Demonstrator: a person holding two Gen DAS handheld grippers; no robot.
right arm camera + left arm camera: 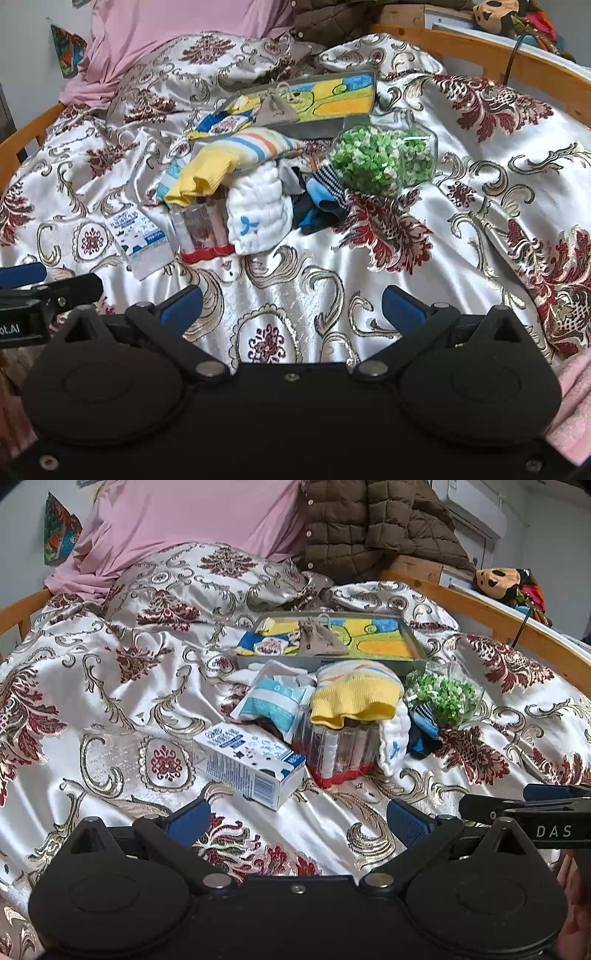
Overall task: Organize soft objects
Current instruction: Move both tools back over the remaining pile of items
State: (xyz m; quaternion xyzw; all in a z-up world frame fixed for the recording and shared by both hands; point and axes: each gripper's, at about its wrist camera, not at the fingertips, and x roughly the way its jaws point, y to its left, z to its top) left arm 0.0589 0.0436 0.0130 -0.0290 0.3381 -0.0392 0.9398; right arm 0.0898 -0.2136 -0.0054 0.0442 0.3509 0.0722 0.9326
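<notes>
Socks and cloths sit piled mid-frame on the bedspread (110, 709): yellow sock (354, 701) draped over a clear pack of bottles (338, 753), white cloth (255, 218) beside it, dark striped sock (321, 199) to its right. Tray (415, 642) behind the pile, upper centre, already holds a grey pouch (319, 640). Milk carton (251, 768) and jar of green bits (384, 158) flank the pile. Left gripper (299, 819) and right gripper (291, 304) hover low in frame, jaws wide apart, holding nothing. Likely best: pinch the yellow sock by its cuff and lift straight up, leaving the bottles undisturbed.
</notes>
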